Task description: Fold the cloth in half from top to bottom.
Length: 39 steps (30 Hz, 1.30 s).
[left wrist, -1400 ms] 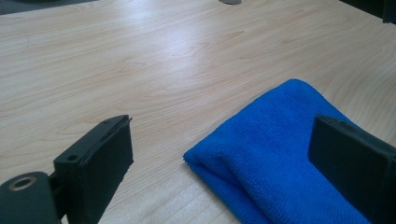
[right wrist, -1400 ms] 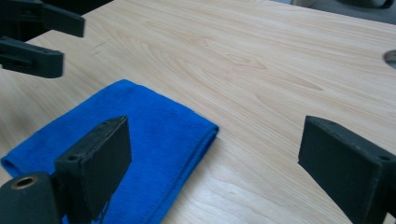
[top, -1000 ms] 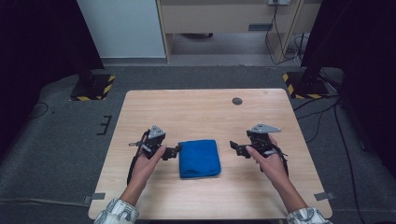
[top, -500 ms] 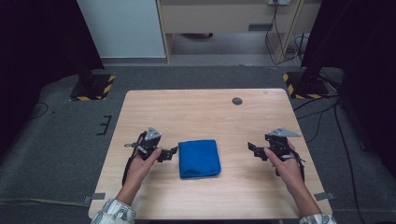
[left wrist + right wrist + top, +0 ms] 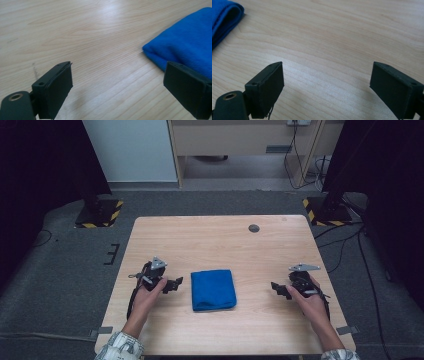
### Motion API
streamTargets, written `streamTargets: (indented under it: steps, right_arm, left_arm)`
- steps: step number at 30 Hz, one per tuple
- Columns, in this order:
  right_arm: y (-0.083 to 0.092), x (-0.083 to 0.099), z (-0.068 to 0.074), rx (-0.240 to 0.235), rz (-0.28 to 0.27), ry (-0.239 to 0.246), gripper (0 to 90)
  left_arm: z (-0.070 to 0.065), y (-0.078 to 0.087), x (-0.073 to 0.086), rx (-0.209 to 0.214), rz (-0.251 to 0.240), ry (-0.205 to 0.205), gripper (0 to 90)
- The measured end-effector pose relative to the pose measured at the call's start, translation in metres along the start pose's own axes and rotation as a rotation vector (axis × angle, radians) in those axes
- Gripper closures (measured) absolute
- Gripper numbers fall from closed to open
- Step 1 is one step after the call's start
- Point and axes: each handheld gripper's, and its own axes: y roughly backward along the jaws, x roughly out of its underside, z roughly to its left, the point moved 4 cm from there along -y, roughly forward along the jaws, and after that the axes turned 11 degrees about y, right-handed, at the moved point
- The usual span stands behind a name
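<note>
Counter (image 5: 220,245) is light wood w/ a small dark round disc (image 5: 254,228) set near its far edge, well apart from everything else. Grey floor around it; two stand bases w/ yellow-black hazard tape sit off the far left (image 5: 97,215) and far right (image 5: 325,212) corners, cables trail on the floor at right. Nothing lies betw. either claw and the cloth, just bare wood.

Blue cloth (image 5: 213,289) lies folded into a neat rectangle, flat on the counter, roughly mid-width and toward the near edge, betw. the two claws. In the left gripper view the cloth (image 5: 185,50) fills the upper right, its rounded folded corner pointing at the gap betw. the jaws. In the right gripper view only a folded edge of it (image 5: 224,17) pokes in at upper left, layers visible.

Left claw (image 5: 175,284) is held low over the counter just beside the cloth's left edge, pointing at it, not touching; jaws spread wide, nothing betw. them. Left hand (image 5: 145,292) wraps the body from behind, forearm coming in from the near edge.

Right claw (image 5: 276,288) sits near the cloth's right side but clearly apart from it, also pointing inward; jaws wide apart, empty. Right hand (image 5: 307,297) grips from behind, forearm angled in from the near right corner.
</note>
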Motion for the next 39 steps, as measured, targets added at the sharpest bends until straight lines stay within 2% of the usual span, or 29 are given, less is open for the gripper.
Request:
streamTargets:
  steps: [1,4,7,10,14,20,30,34,39]
  right_arm:
    - [-0.001,0.001,-0.001,-0.002,0.011,0.0,11.6]
    - [-0.004,0.003,-0.007,0.012,0.024,-0.001,11.6]
    - [-0.005,0.002,-0.016,0.043,0.008,-0.032,11.5]
    - [-0.006,0.0,-0.025,0.073,-0.013,-0.064,11.4]
    - [-0.008,-0.001,-0.034,0.097,-0.012,-0.087,10.8]
    - [-0.011,0.004,-0.042,0.119,0.01,-0.122,10.2]
    - [-0.013,0.007,-0.042,0.161,-0.008,-0.105,8.2]
    - [-0.017,0.007,-0.037,0.209,0.022,-0.042,7.0]
    - [-0.016,0.008,-0.03,0.181,0.023,-0.017,6.3]
  left_arm:
    - [0.0,0.0,0.0,0.0,0.0,0.0,7.9]
    - [0.011,0.0,0.002,-0.034,0.012,0.012,8.0]
    - [0.017,-0.002,0.005,-0.061,0.031,0.01,8.0]
    - [0.021,-0.004,0.007,-0.062,0.04,0.032,8.1]
    - [0.027,-0.007,0.011,-0.091,0.054,0.026,8.1]
    - [0.031,-0.011,0.014,-0.11,0.073,0.02,7.9]
    - [0.031,-0.014,0.017,-0.107,0.045,0.008,3.9]
    - [0.03,-0.014,0.017,-0.103,0.053,0.004,2.0]
    - [0.03,-0.014,0.017,-0.102,0.054,0.003,1.6]
